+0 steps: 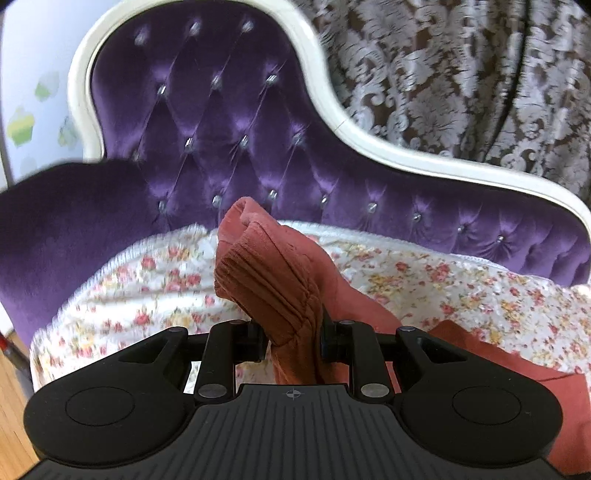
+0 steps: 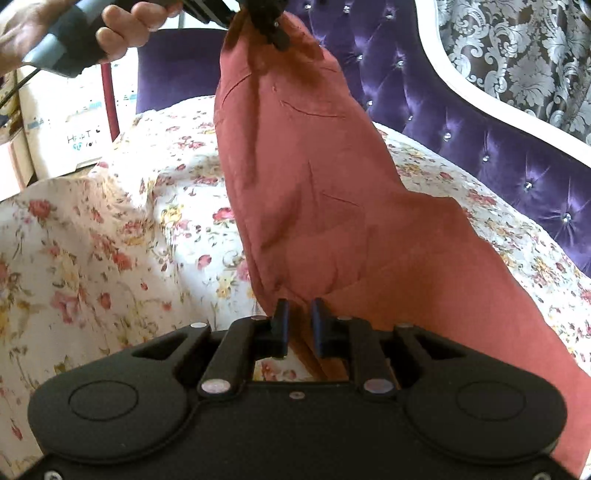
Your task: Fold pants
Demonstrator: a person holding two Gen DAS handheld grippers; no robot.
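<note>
Our left gripper (image 1: pixel 293 332) pinches the pants' (image 2: pixel 314 192) ribbed end aloft; they slope down to our right gripper (image 2: pixel 297 325), jaws narrow around a fold above the sheet (image 2: pixel 110 229).

- Left claw (image 1: pixel 293 332) clamped on a bunched ribbed fold of the rust-red pants (image 1: pixel 266 280), jaws narrow, cloth filling the gap.
- Same left claw seen from the right wrist view at 12 o'clock, raised, pinching the top of the hanging cloth.
- Bare hand (image 2: pixel 92 33) wrapped around its handle at 11 o'clock.
- Right claw (image 2: pixel 298 325) pointing downward, jaws slightly apart, cloth edge between the fingertips; pads not plainly pressing.
</note>
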